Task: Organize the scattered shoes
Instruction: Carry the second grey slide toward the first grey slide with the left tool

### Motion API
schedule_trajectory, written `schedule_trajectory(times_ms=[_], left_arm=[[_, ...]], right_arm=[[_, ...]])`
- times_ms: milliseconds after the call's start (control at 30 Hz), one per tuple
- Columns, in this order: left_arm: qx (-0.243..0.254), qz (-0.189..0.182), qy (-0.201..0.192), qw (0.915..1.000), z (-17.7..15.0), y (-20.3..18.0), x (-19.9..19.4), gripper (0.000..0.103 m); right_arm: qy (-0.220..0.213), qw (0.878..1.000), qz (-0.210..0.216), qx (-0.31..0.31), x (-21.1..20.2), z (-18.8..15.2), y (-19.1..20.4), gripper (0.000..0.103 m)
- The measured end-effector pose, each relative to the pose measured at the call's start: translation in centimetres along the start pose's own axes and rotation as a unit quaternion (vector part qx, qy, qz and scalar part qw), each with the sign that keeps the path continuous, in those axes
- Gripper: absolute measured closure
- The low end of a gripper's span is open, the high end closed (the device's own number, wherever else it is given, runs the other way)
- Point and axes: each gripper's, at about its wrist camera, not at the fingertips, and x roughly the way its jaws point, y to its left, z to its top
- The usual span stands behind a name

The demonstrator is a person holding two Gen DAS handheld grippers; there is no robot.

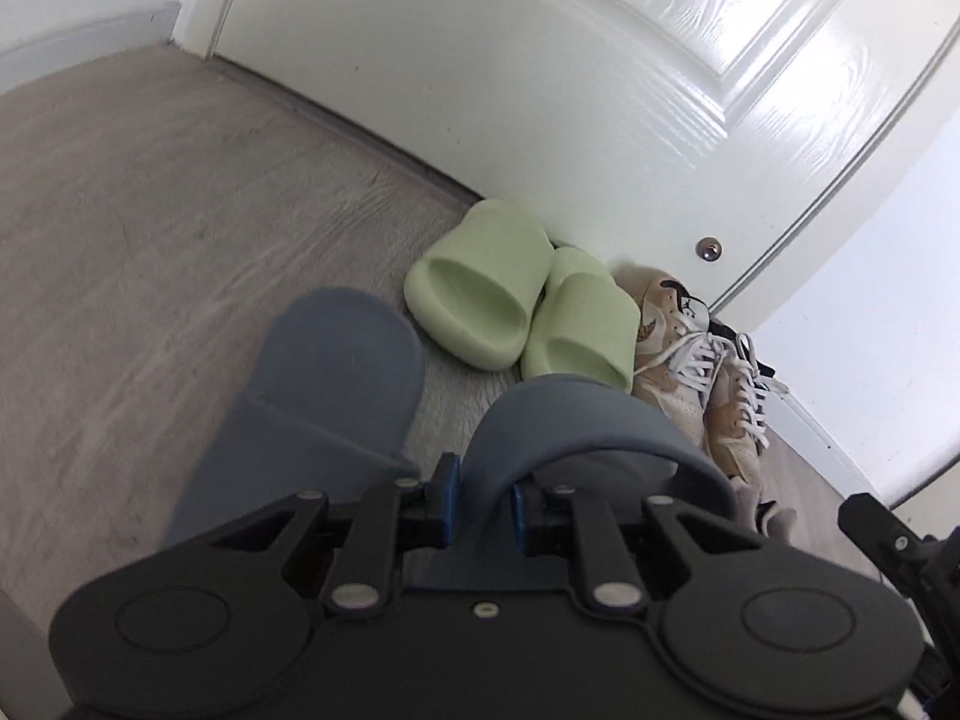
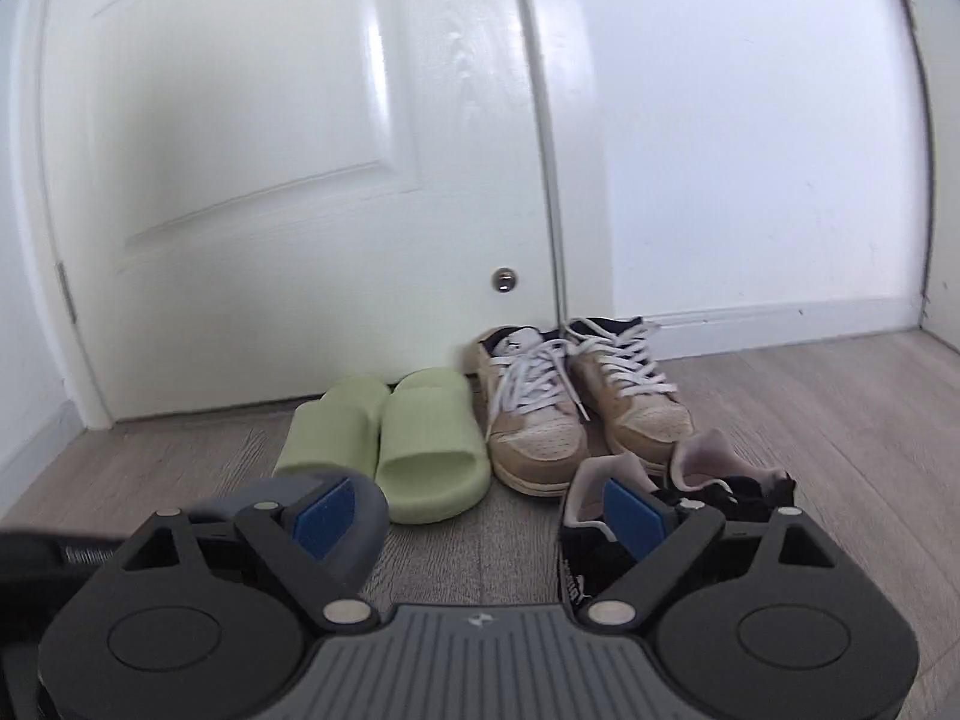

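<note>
1. The left claw point(image 1: 483, 495) is gripping the strap of a grey-blue slide point(image 1: 576, 438), its blue pads pinching the band narrowly; a second grey-blue slide point(image 1: 312, 396) is lying just beside it on the left, and whether it is also being carried I cannot tell.
2. The right claw point(image 2: 480, 519) is standing wide with nothing between its pads, hovering over the floor point(image 2: 840, 420) in front of a dark shoe point(image 2: 678, 498) with a pale lining.
3. The green slides point(image 1: 516, 294) and tan sneakers point(image 1: 708, 384) are sitting paired against the white door point(image 1: 540, 90), toes pointing away from it.
4. The held slide is lying ahead of the left claw, long axis aimed at the door; the free floor left of the green pair is probably where it is going, so the left hand is the nearer one.
</note>
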Motion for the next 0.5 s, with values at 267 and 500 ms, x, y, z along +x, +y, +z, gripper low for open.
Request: schedule_trajectory(times_ms=[267,500], left_arm=[[0.017,0.054,-0.004,0.9984,-2.8,-1.1,4.0,0.085],[0.093,0.095,-0.043,0.9902,-3.1,-0.3,5.0,0.086]], right_arm=[[0.016,0.998,-0.002,0.058,0.6,-0.2,-2.4,0.012],[0.022,0.998,0.006,0.066,1.2,-0.2,-2.4,0.012]])
